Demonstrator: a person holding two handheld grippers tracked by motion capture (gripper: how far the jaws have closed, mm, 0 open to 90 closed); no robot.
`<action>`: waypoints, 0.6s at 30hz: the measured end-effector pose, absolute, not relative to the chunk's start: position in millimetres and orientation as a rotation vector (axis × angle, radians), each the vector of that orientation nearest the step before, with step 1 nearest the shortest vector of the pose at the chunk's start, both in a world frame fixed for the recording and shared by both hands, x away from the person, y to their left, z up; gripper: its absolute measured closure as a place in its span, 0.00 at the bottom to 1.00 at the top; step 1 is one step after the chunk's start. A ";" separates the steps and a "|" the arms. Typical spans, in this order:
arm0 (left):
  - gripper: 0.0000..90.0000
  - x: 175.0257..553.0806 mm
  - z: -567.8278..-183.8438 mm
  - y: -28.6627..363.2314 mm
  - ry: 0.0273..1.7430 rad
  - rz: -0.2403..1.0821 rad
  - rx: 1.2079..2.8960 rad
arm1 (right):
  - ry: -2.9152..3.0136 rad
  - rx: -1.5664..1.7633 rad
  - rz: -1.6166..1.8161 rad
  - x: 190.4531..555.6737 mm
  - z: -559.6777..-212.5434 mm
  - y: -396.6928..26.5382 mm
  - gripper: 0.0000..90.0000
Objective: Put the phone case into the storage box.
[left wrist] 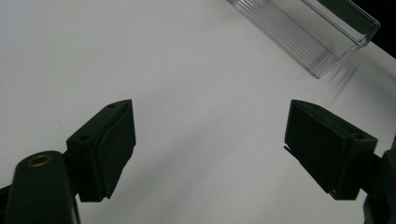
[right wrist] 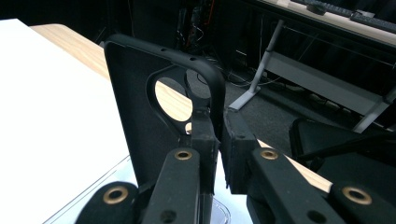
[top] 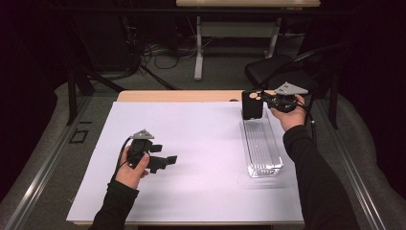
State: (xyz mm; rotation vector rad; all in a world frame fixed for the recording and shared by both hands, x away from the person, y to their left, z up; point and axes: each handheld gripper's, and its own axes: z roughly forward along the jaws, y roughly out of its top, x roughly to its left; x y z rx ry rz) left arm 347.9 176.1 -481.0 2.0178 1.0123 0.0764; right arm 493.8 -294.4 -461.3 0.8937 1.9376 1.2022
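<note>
Presently, working left to right across the white sheet-covered table [top: 191, 143]: the left gripper [top: 165, 162] hovers above the sheet toward the near-left part of the table, well apart from everything else. In the left gripper view its jaws stand wide apart with nothing between them, bare white surface below.

Toward the right edge lies a clear, ribbed, long rectangular plastic tray [top: 261, 146], running from near the middle of that edge back toward the far-right corner. One end of it also shows at the top of the left gripper view [left wrist: 322, 35].

At the tray's far end, the right gripper [top: 266, 99] holds a black, thin-walled phone case with a round camera cut-out [top: 252, 105] upright; its lower edge seems to be at or just inside the tray's far end, though contact cannot be confirmed. In the right gripper view the jaws are clamped together on the case's side wall [right wrist: 140, 112], just beside the cut-out.

Handling judgement: the case looks light and somewhat flexible, probably rubbery or matte plastic, so not slippery and not fragile. A thin rim pinch like the present one should hold, but the wall may bow or twist near the cut-out, where material is least. A grip on the solid stretch of the long edge would likely be steadier. The clear tray looks rigid, light and easily nudged across the sheet.
</note>
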 end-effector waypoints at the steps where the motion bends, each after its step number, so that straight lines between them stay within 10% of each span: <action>1: 0.19 347.9 -481.1 176.0 1.011 0.077 2.019 | 1.939 0.896 1.201 494.2 -462.6 -294.2 0.94; 18: 0.19 347.6 -481.7 174.7 1.009 0.075 2.023 | 1.924 0.927 1.210 496.0 -476.8 -305.9 0.94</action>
